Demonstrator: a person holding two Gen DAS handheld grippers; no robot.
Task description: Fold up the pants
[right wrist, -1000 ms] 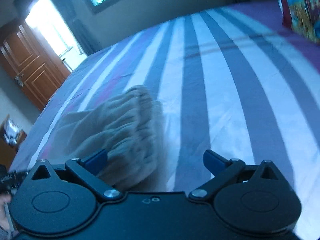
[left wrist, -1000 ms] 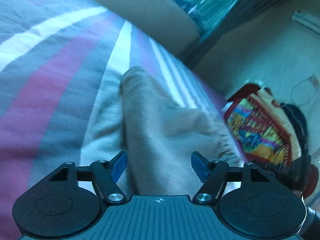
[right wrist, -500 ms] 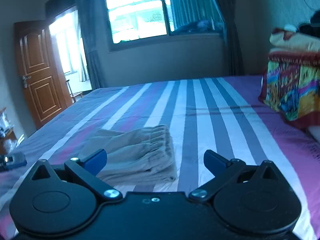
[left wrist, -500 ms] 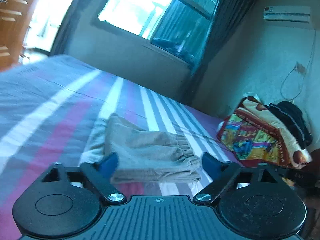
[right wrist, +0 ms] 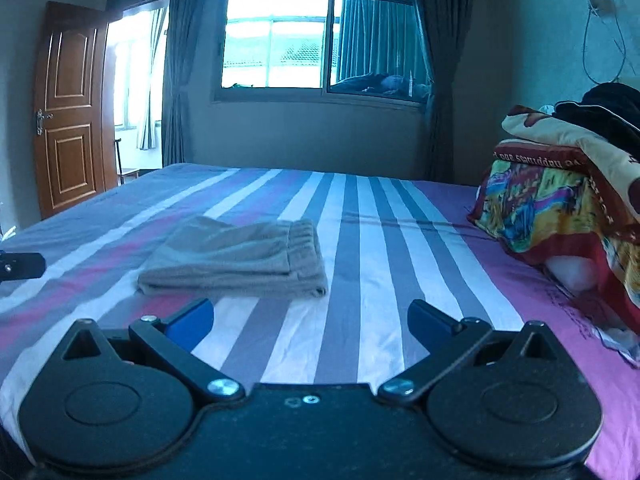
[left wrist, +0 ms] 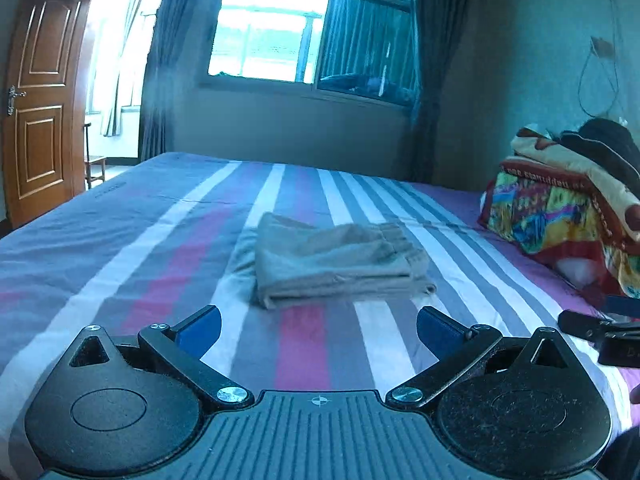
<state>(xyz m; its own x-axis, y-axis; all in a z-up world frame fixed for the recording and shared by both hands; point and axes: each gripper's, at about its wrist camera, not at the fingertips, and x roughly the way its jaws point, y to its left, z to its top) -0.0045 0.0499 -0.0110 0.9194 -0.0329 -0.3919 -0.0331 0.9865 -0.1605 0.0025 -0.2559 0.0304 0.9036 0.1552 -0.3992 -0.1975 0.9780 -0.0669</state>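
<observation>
**Folded pants on the striped bed, both grippers clear**

While the beige pants [left wrist: 340, 264] lie folded in a flat bundle on the striped bedsheet [left wrist: 120, 248], neither tool touches them. Nearer the camera than the pants, the left gripper [left wrist: 318, 330] hangs with its blue pads spread wide, nothing between them, its jaws having just been opening. To the right of the pants and nearer the camera, the right gripper [right wrist: 310, 322] is likewise spread and holds nothing. Well right of the pants sits a colourful blanket pile [right wrist: 560, 208]; beyond them, a curtained window [left wrist: 312, 32]; far left, a wooden door [right wrist: 68, 108].
</observation>
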